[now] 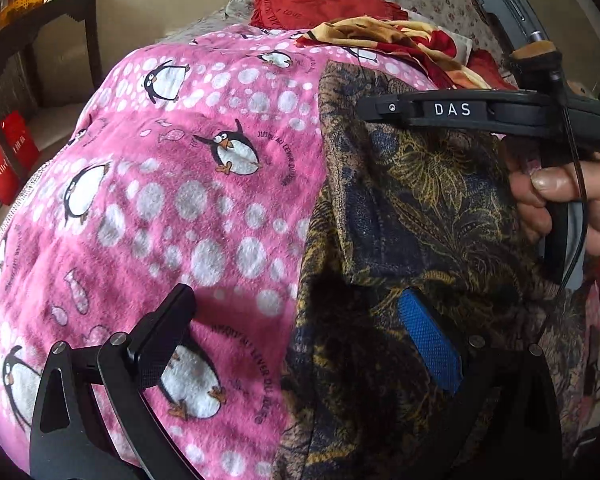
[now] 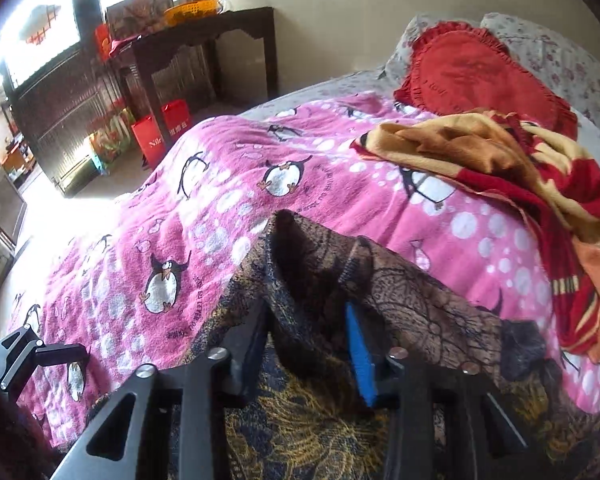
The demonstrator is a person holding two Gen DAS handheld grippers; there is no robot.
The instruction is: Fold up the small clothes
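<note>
Dark patterned garment (image 1: 412, 216), right half of frame, spread on pink penguin blanket (image 1: 180, 200). Left gripper (image 1: 300, 336): wide apart, nothing clamped. Right gripper (image 2: 306, 344): narrowed around a raised garment fold; grip uncertain.

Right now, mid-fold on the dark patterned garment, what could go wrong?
1. The right tool has a raised ridge of the garment between its fingers; the grip looks shallow, so the fold may slip out on a pull.
2. The left tool is open and straddles the garment's edge, one finger over the pink blanket; closing here might pinch blanket too.
3. The red-and-yellow cloth lies close behind; a wide swing could snag it.
</note>
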